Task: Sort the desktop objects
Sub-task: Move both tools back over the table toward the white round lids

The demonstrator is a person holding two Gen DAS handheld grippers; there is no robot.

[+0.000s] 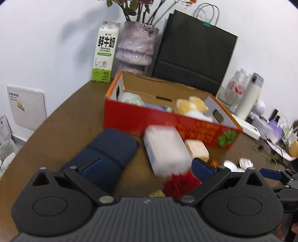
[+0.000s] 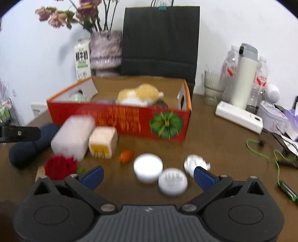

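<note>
Both jaws spread and empty; left gripper (image 1: pixel 147 167) faces the white box (image 1: pixel 166 149) on the tabletop (image 1: pixel 65 126) just before the red carton (image 1: pixel 149 119): judged best gripped across its narrow sides, lifted clear of the carton wall.

Both the left black plastic two-finger gripper (image 1: pixel 147 167) & right matching gripper (image 2: pixel 148 176) had blue pads, silver pivot screws, ribbed grey centre housing w/ round black side discs.

Motion-blurred white box (image 1: pixel 166 149), red flower (image 1: pixel 179 183) half hidden behind it, flowers (image 1: pixel 134 7) cut off by top edge
</note>
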